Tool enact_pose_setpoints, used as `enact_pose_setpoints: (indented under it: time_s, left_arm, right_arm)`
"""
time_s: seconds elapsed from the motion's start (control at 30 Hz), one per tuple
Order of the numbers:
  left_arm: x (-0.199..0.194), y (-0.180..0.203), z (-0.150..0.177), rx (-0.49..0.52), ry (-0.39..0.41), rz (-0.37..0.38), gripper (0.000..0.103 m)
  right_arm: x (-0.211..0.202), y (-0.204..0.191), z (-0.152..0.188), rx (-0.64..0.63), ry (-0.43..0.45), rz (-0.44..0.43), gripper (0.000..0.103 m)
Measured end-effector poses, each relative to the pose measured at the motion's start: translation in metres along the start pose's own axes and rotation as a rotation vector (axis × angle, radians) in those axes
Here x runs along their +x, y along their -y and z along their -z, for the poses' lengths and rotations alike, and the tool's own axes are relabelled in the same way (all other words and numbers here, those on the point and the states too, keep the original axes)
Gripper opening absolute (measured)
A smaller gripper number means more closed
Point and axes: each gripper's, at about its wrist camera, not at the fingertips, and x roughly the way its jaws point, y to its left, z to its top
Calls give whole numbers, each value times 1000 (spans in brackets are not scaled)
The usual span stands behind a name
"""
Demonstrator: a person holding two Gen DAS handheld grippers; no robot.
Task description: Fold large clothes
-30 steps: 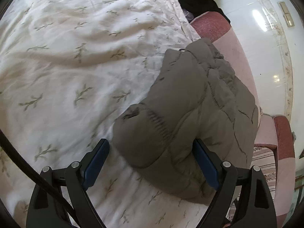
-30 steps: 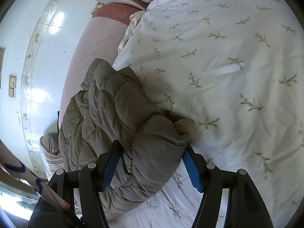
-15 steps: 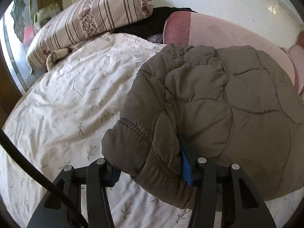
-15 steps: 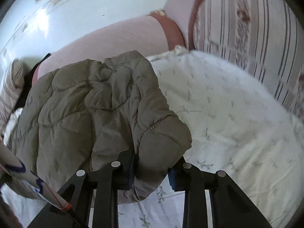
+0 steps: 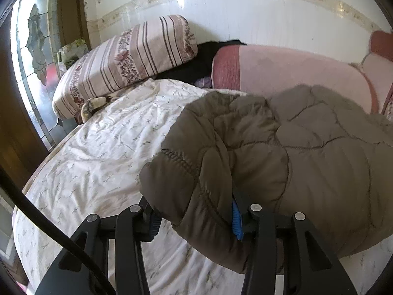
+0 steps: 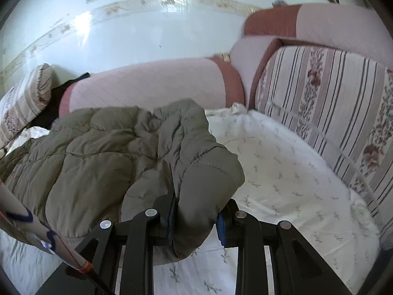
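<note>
Bed point(image 5: 98, 172) with leaf-print sheet carries the olive quilted jacket point(image 5: 307, 159), lying near the pink bolster point(image 5: 294, 73). Left claw point(image 5: 194, 218) has just clenched on one jacket cuff; right claw point(image 6: 195, 223) grips the other cuff point(image 6: 203, 191).

A quilted, puffy jacket point(image 5: 307, 152) in a dull olive-brown is seen bunched on a white bedsheet point(image 5: 103, 152) printed with small green sprigs; its padding is stitched into rounded panels, and a gathered, elastic-looking hem runs along the near edge; one near corner is lifted off the sheet and pinched in the left claw point(image 5: 194, 221), the other is pinched in the right claw point(image 6: 195, 221); the far part is heaped against a pink cushion point(image 5: 289, 71).
</note>
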Motion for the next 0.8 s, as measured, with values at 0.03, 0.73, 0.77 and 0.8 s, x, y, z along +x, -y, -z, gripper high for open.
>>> enact_pose_setpoints:
  time_s: [0.03,0.73,0.77,0.8]
  left_arm:
    - [-7,-3,2,1,3,-1,44]
    - [-74,-37,118,17,-42,-98,82]
    - [-74,-40,118,13,-40,-121,86]
    - [-75,-44,117,5,-41,-128,91]
  right_arm:
    - [-7,1,1,5,2,-7,28]
    - [-48,55,99,146,-219,-64,37]
    - [-47,62,99,183,-234,-88,40]
    - [-46,68,99,210,-245,-109,41]
